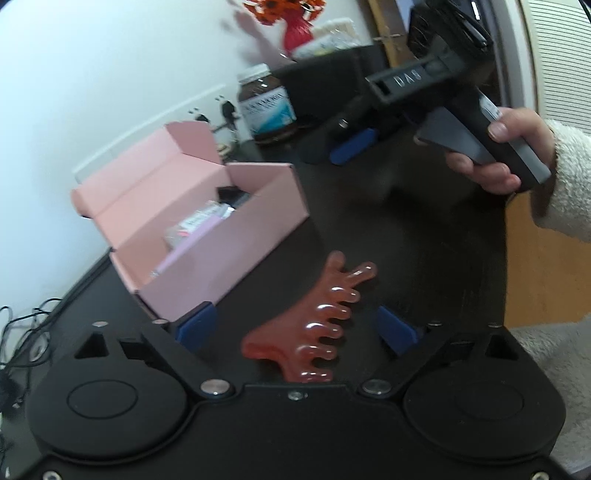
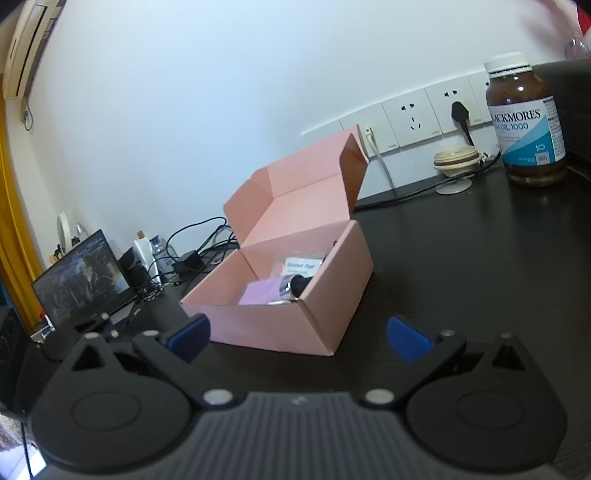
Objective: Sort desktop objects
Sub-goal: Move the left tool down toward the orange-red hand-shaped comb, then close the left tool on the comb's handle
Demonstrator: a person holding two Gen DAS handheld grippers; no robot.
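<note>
A translucent red comb-shaped massage tool (image 1: 314, 325) lies flat on the dark desk, between the wide-apart blue pads of my open left gripper (image 1: 295, 328), which hovers over it without touching. An open pink cardboard box (image 1: 199, 225) stands just left of it, holding a pink packet, a small sachet and a dark tube. In the right wrist view the same pink box (image 2: 291, 280) sits straight ahead of my open right gripper (image 2: 299, 339), which holds nothing. The right gripper's body (image 1: 413, 96) shows in the left wrist view, held by a hand (image 1: 506, 147) at upper right.
A brown supplement bottle (image 2: 526, 122) stands at the back right by the wall sockets (image 2: 413, 118), beside a small round stand (image 2: 456, 162). A red vase with orange flowers (image 1: 295, 26) is behind. Cables and a small screen (image 2: 81, 284) crowd the desk's left end.
</note>
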